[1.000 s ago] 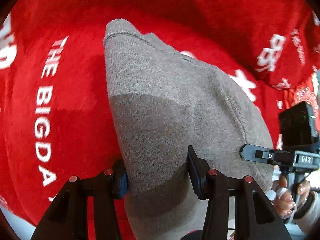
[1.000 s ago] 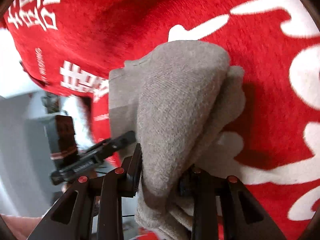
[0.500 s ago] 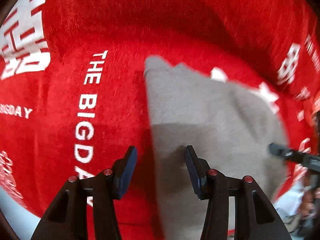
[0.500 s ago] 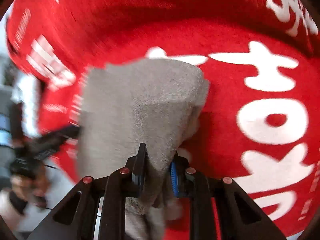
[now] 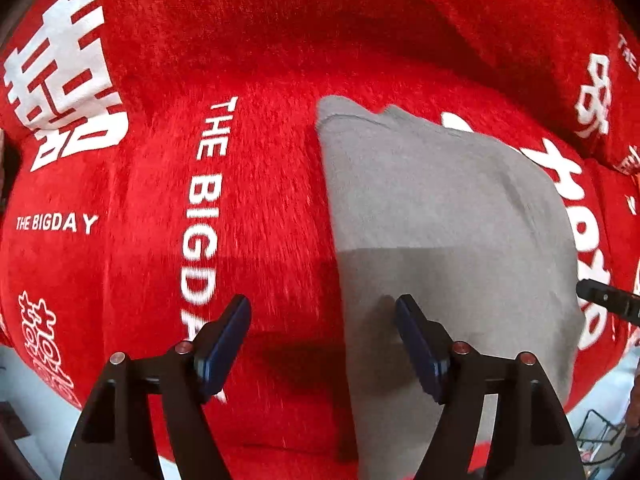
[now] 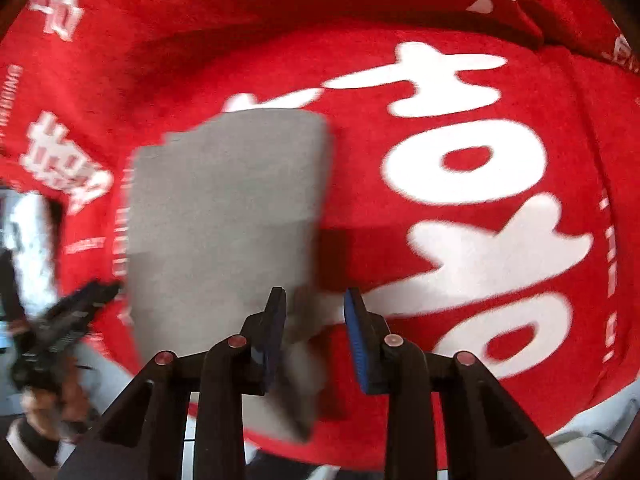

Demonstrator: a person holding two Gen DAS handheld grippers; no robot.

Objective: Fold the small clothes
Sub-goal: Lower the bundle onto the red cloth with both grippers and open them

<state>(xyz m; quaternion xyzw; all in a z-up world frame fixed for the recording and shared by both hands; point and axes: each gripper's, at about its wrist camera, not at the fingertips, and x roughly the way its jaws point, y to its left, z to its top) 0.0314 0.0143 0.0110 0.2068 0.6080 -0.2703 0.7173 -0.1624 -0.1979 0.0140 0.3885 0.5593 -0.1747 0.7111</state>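
Note:
A small grey knit garment (image 5: 440,220) lies folded flat on a red blanket (image 5: 248,160) with white lettering. My left gripper (image 5: 322,344) is open and empty; its right finger hangs over the garment's near left edge. In the right wrist view the garment (image 6: 224,208) is blurred by motion. My right gripper (image 6: 316,332) is open, with its left finger over the garment's near right corner. The tip of the right gripper shows at the right edge of the left wrist view (image 5: 608,304). The left gripper shows at the lower left of the right wrist view (image 6: 56,332).
The red blanket covers a cushioned seat with a raised back (image 5: 360,8). Pale floor (image 5: 24,400) shows below the seat's front edge. A hand (image 6: 48,400) holds the left gripper's handle.
Both grippers have opened and let go of the grey garment, which now lies flat on the blanket. Both have pulled back toward the seat's front edge.

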